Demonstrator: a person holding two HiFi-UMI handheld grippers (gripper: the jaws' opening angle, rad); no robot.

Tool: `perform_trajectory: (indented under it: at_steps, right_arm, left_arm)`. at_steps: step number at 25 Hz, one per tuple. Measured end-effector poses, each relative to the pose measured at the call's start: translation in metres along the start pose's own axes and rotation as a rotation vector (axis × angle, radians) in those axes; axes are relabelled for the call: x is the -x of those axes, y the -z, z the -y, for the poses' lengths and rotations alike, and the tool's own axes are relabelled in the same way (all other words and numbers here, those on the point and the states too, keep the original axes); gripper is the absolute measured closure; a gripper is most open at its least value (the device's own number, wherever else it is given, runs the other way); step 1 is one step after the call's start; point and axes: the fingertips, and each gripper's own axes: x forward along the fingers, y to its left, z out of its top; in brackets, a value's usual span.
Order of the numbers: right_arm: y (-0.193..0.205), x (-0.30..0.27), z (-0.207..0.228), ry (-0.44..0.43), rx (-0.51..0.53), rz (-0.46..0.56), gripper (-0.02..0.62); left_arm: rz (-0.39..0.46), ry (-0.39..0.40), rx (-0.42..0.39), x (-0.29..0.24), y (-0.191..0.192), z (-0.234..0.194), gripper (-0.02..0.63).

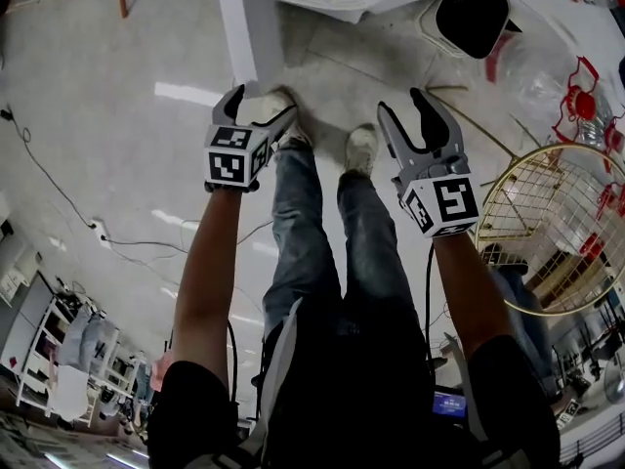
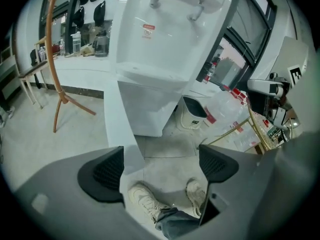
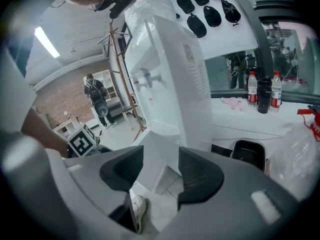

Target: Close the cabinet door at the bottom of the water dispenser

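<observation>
The dispenser (image 2: 160, 39) is a tall white box, smooth and shiny like hard plastic, with two small taps near the top. Its bottom door (image 2: 119, 116) is a thin, flat white panel. It stands wide open and sticks out toward the person over the pale, glossy floor (image 1: 107, 135). A small white bin (image 2: 192, 113) with a dark inside sits beside the dispenser. The left gripper (image 1: 264, 101) is grey, with black ribbed pads (image 2: 107, 171). Its jaws are wide apart and hold nothing, and the door's free end is just by them, though I can't tell if it touches. The right gripper (image 1: 400, 101) is off to the side, well away from the door. Its jaws are apart too, with only air between them. I think the job has just begun. The best way is to push, not grab. Lay the left gripper flat on the outer face near the free end, far from the hinge, where a soft push works best. Swing the door slowly, because a light door can bounce back. Press until it sits flat against the box. Keep the shoes (image 1: 361, 149) back so the door does not bump them
</observation>
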Motion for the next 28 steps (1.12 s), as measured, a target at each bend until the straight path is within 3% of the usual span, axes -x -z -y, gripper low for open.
perform_trajectory:
  at_steps: [3, 6, 9, 12, 28]
  right_arm:
    - [0.001, 0.009, 0.005, 0.004, -0.009, 0.010, 0.374]
    - [0.006, 0.017, 0.011, 0.013, -0.017, 0.008, 0.376]
    - [0.013, 0.024, 0.017, 0.019, -0.022, 0.000, 0.376]
    - [0.021, 0.026, 0.023, 0.023, -0.030, -0.007, 0.376]
    - [0.027, 0.014, 0.023, 0.017, -0.043, -0.026, 0.380]
  left_arm:
    - [0.001, -0.006, -0.010, -0.004, -0.008, 0.007, 0.127]
    - [0.043, -0.113, 0.003, -0.003, -0.015, -0.008, 0.126]
    - [0.055, -0.175, 0.112, -0.001, -0.008, -0.033, 0.122]
    - [0.029, -0.161, 0.167, -0.004, 0.005, -0.040, 0.123]
    - [-0.008, -0.055, 0.162, -0.027, 0.006, -0.007, 0.124]
